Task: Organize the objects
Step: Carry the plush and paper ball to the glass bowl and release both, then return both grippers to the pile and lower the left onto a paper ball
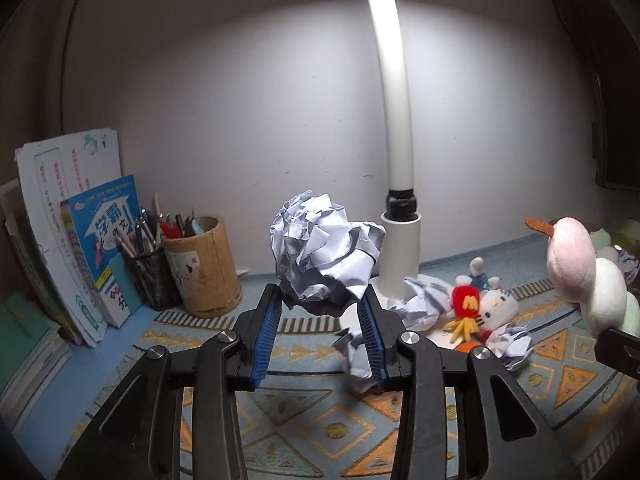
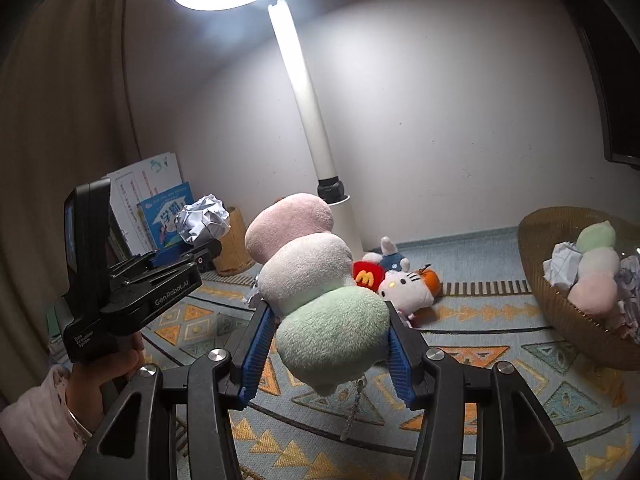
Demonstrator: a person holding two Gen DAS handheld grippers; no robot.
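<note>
Two pairs of tongs carry loads above the patterned worktop cloth (image 2: 460, 344). The left tongs (image 1: 322, 304) are nearly closed, blue pads pinching the underside of a crumpled paper ball (image 1: 324, 252) held in front of the lamp post (image 1: 394, 128). The right tongs (image 2: 330, 320) stand partly open, clamped on the green end of a three-lobed dango plush (image 2: 316, 280), whose pink end points toward the lamp post; a bead chain (image 2: 354, 408) dangles beneath it.

Judged step: transfer of both loads to the woven basket (image 2: 536, 280), right of the lamp post, which already holds a similar plush and paper. Good practice would be to keep both grips firm, raise each load above the basket rim, and release only once it is over the interior; the paper ball is gripped low and could slip.

Hidden or unclear: the basket's right side is cut off; a Hello Kitty plush (image 2: 404, 286) partly covers an orange object; paper scraps at the lamp post's foot are half masked by the tongs.
</note>
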